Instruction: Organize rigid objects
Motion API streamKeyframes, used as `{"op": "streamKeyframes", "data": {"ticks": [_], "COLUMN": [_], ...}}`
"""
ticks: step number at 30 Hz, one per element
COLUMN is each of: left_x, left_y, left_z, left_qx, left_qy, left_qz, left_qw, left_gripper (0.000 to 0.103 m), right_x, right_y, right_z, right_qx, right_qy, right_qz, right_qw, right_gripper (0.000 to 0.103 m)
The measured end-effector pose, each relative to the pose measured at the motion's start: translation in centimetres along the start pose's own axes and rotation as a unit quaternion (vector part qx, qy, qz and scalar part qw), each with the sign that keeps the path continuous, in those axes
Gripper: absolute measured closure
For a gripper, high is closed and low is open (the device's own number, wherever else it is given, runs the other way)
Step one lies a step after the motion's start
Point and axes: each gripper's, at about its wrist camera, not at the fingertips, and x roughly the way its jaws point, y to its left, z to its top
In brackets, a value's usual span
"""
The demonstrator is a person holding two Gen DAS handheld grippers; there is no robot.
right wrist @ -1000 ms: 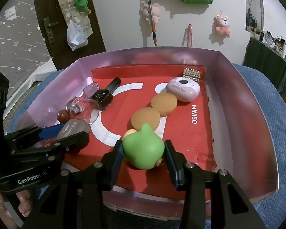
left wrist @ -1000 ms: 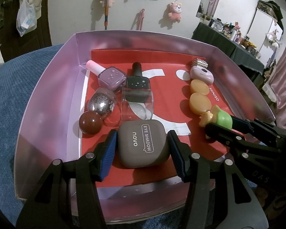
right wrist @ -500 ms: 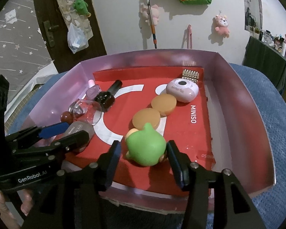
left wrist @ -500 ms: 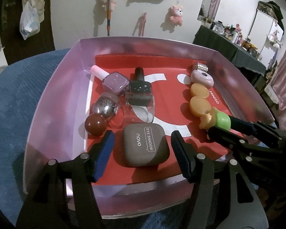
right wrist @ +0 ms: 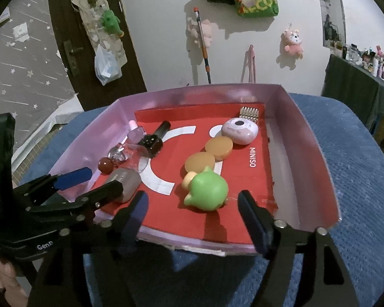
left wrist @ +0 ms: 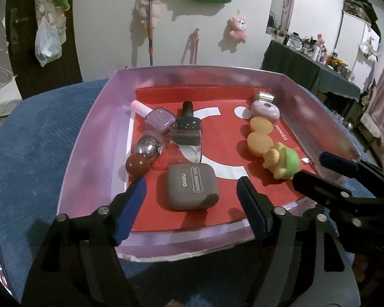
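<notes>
A brown eye-shadow case (left wrist: 191, 186) lies at the front of the pink box (left wrist: 94, 133) with its red liner. My left gripper (left wrist: 192, 209) is open and empty, just in front of the case, not touching it. A green toy figure (right wrist: 207, 192) lies at the front right of the liner; it also shows in the left wrist view (left wrist: 284, 162). My right gripper (right wrist: 195, 216) is open and empty, just in front of the toy. Behind the case lie nail polish bottles (left wrist: 158, 119), a silver ball (left wrist: 148, 145) and a brown ball (left wrist: 137, 165).
Two orange discs (right wrist: 210, 153), a pink round case (right wrist: 239, 130) and a metal clip (right wrist: 248, 112) form a row on the right. The box sits on a blue cushion (right wrist: 358, 179). A wall with hanging toys stands behind.
Both grippers opened, let go of the eye-shadow case and the green toy, and drew back toward the box's front edge. Both objects rest on the liner.
</notes>
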Motion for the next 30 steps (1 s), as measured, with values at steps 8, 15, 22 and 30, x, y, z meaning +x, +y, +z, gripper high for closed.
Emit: {"op": "streamKeyframes", "data": {"ticks": [8, 15, 22, 30], "left_x": [-2.0, -2.6, -2.5, -1.8], "left_y": [0.3, 0.5, 0.6, 0.8], "left_z": [-0.5, -1.4, -2.2, -2.8], "left_qx": [-0.005, -0.01, -0.012, -0.011], "left_qy": [-0.027, -0.038, -0.04, -0.034], "left_qz": [0.012, 0.034, 0.046, 0.053], "left_qw": [0.9995, 0.9987, 0.9981, 0.998], "left_gripper": [0.01, 0.004, 0.004, 0.004], "right_x": [-2.5, -3.9, -3.9, -2.5], "right_y": [0.1, 0.3, 0.3, -0.3], "right_z": [-0.6, -1.4, -2.4, -3.3], "right_qx": [0.005, 0.006, 0.01, 0.021], "right_qy": [-0.036, -0.066, -0.071, -0.05], "right_qz": [-0.012, -0.043, -0.072, -0.093], "right_qw": [0.999, 0.997, 0.995, 0.994], "right_gripper": [0.007, 0.0, 0.0, 0.0]}}
